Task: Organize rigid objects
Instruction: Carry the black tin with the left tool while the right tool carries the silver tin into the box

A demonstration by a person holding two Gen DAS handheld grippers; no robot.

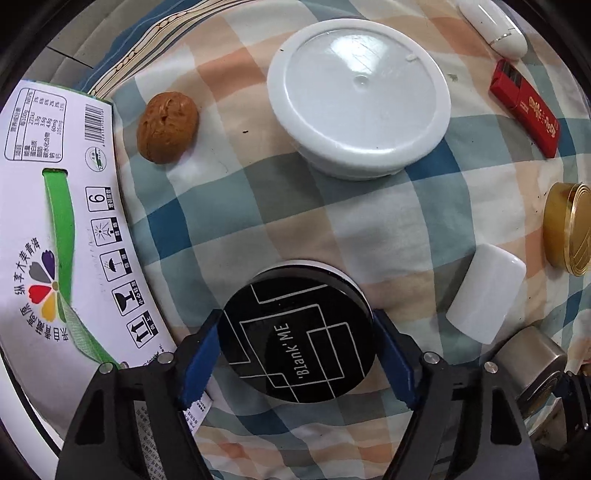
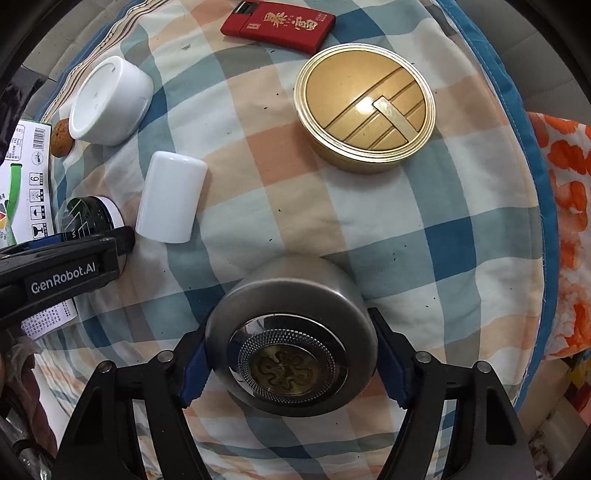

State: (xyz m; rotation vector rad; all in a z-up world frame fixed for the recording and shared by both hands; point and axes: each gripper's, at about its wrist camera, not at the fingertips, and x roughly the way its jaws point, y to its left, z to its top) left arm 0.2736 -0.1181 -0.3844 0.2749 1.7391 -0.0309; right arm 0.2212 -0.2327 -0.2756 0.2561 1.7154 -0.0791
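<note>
My left gripper (image 1: 295, 350) is shut on a round black compact (image 1: 295, 339) marked "Blank'ME", its blue pads pressing both sides, just above the checked cloth (image 1: 258, 206). My right gripper (image 2: 291, 365) is shut on a round silver metal tin (image 2: 291, 336) with a brass emblem on top. That tin also shows at the left wrist view's lower right (image 1: 532, 362). The black compact (image 2: 88, 218) and the left gripper's arm (image 2: 62, 273) show at the left of the right wrist view.
On the cloth lie a white round container (image 1: 358, 96), a walnut (image 1: 166, 127), a white cap (image 1: 487, 291), a red box (image 1: 524, 107), a gold round tin (image 2: 364, 107) and a white oblong case (image 1: 495, 26). A printed carton (image 1: 48, 229) stands at the left edge.
</note>
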